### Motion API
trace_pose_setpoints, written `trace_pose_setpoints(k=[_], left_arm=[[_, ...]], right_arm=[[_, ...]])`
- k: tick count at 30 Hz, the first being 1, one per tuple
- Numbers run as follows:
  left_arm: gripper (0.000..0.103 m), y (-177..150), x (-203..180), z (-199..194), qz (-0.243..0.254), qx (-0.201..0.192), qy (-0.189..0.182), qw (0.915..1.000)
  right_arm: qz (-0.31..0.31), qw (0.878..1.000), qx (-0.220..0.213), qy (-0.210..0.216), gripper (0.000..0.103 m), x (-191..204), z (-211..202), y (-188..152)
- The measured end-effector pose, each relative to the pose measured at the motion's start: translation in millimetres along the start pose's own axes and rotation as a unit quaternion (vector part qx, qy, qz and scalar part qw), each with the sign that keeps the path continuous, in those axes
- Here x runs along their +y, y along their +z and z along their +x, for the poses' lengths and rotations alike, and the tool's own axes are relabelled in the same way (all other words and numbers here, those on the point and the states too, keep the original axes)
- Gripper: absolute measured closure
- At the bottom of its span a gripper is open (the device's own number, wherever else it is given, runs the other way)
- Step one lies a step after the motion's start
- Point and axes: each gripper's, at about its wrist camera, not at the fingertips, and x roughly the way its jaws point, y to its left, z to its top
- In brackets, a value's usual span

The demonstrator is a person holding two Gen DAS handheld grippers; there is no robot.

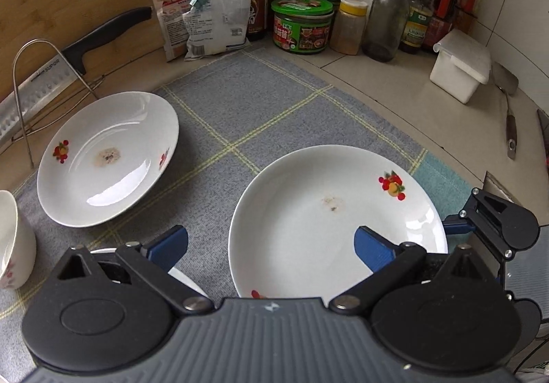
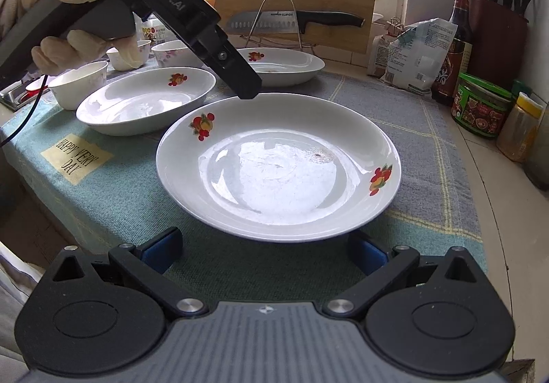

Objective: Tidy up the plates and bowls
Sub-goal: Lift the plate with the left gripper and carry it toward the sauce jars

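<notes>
Plates (image 2: 278, 166) sat on my grey checked cloth (image 2: 411, 115) over a tiled kitchen counter (image 1: 377, 84), bottles along the wall. My left gripper (image 1: 271, 245) and right gripper (image 2: 262, 249) gaped wide, holding nothing.

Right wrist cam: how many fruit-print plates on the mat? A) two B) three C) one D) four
B: the nearest plate, a second plate to its left, and a third plate behind it by the knife rack, all on the mat.
</notes>
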Motion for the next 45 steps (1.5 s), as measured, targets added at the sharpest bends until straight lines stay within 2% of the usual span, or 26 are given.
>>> trace_pose_setpoints(k=[11,15,19,28,31,45], left_arm=[[0.008,21,7,38,0.053,0.057,-0.070,0.9945],[0.017,23,9,45,0.063,0.070,-0.086,0.9918],[0.022,25,12,50,0.062,0.083,-0.100,0.9896],[0.023,26,14,60,0.071,0.101,-0.114,0.9858],[0.028,26,14,62,0.071,0.106,-0.121,0.9843],[0.028,30,14,64,0.084,0.113,-0.129,0.9816]], right_arm=[[0.007,1.000,0.001,-0.010,0.000,-4,4,4],[0.006,1.000,0.003,-0.009,0.000,-6,6,6],[0.009,1.000,0.006,-0.013,0.000,-7,7,7],[0.011,1.000,0.014,-0.015,0.000,-11,8,9],[0.009,1.000,0.017,-0.010,0.000,-13,10,11],[-0.006,1.000,0.024,0.000,0.001,-10,11,17]])
